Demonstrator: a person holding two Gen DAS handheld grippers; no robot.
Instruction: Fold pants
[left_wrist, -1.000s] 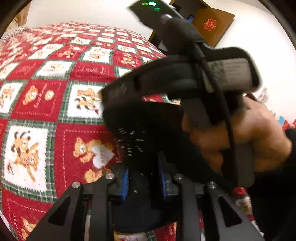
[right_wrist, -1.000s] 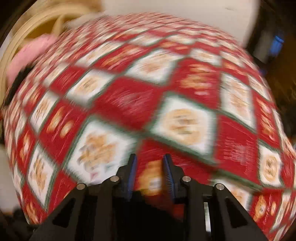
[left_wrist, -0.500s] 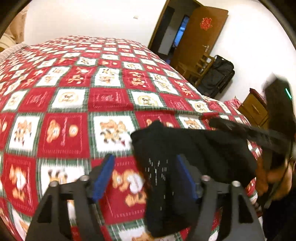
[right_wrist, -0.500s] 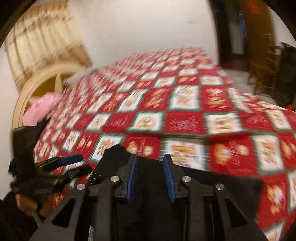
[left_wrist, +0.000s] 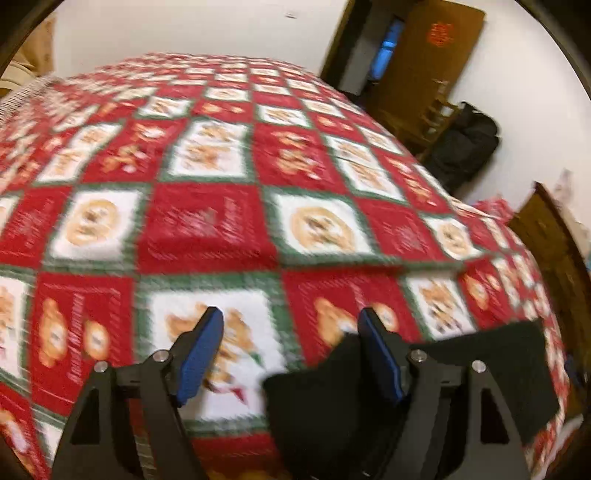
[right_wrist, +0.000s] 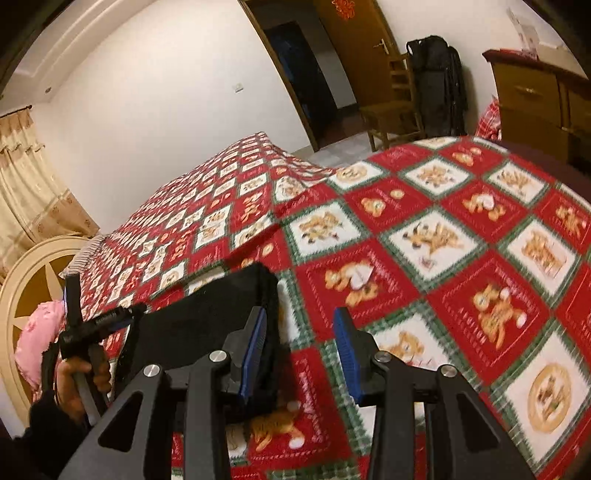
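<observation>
Both the left gripper (left_wrist: 290, 345) and right gripper (right_wrist: 301, 345) have jaws wide apart, holding nothing, over folded black pants (right_wrist: 207, 317) on the bed (right_wrist: 461, 240).

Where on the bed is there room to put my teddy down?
The quilt is bare from the black pants out toward the wooden chair and dresser. It is crowded by the pants, where both open hand-held grippers hover.

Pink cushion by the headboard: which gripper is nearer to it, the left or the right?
Left. In the right wrist view the left gripper sits just beside the pink cushion. The right gripper is on the other side of the black pants, farther away.
</observation>
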